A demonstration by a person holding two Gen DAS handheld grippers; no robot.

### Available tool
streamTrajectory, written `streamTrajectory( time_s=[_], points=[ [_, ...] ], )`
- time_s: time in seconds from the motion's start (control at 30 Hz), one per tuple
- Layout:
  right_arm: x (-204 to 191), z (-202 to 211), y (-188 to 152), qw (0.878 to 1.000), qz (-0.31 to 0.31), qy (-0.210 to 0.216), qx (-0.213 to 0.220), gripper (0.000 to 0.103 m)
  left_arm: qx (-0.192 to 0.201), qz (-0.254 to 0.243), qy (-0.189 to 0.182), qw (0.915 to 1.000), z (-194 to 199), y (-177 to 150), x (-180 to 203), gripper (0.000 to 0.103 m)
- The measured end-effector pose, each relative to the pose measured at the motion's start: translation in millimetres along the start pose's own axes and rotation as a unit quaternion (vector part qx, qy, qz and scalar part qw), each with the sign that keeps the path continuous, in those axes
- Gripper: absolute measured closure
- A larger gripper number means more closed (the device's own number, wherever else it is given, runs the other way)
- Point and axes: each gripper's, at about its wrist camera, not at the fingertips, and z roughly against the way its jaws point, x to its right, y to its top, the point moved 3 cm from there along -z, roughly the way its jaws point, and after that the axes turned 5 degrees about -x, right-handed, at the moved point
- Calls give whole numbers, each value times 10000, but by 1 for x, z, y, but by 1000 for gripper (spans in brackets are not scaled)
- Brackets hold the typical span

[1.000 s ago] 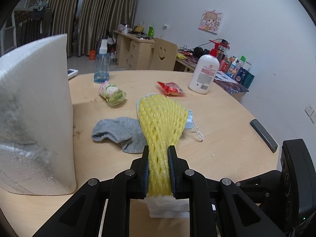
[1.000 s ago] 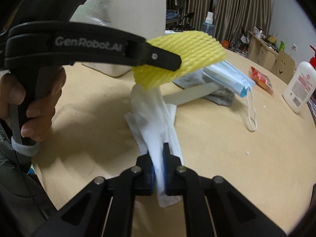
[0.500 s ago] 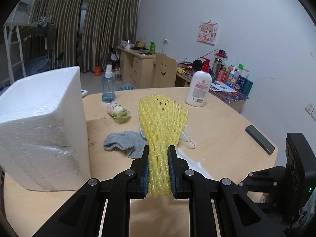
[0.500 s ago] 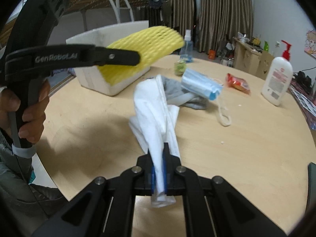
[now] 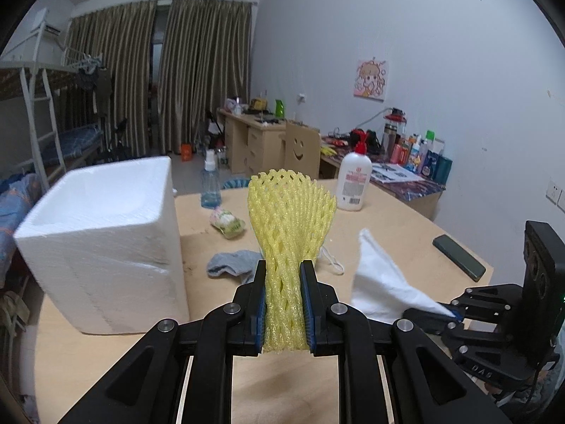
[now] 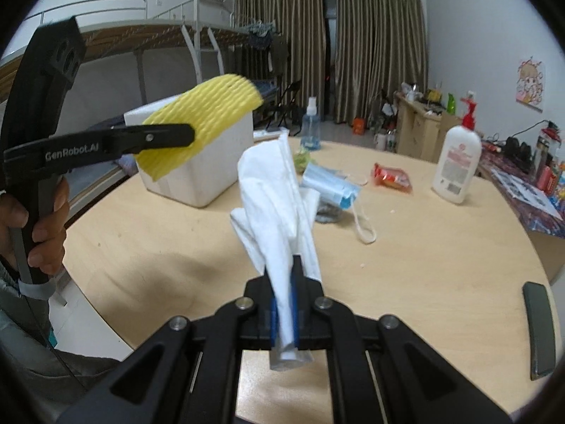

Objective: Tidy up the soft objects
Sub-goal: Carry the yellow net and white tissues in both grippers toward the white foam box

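Observation:
My left gripper (image 5: 283, 282) is shut on a yellow foam net sleeve (image 5: 289, 212) and holds it up above the round wooden table (image 5: 388, 219). It also shows in the right wrist view (image 6: 204, 120), held near the white foam box (image 6: 201, 169). My right gripper (image 6: 286, 282) is shut on a white cloth (image 6: 275, 194), lifted off the table; the cloth also shows in the left wrist view (image 5: 381, 282). A grey sock (image 5: 229, 263), a blue face mask (image 6: 328, 187) and a green-white soft pouch (image 5: 227, 222) lie on the table.
The open white foam box (image 5: 102, 233) stands at the table's left. A white lotion bottle (image 6: 455, 166), a blue spray bottle (image 5: 210, 187), a red snack packet (image 6: 392, 176) and a dark phone (image 5: 459, 258) at the right edge are on the table.
Both grippers have risen well above the table with their loads. The white cloth has come fully off the table and the yellow sleeve has moved towards the foam box.

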Motion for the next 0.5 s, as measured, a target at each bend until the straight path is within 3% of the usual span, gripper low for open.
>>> streamTrajectory(
  time_s=[0.5],
  points=[
    [-2, 54, 5, 9964, -178, -258, 785, 95, 734, -80, 366, 9966, 75, -9, 5, 85]
  ],
)
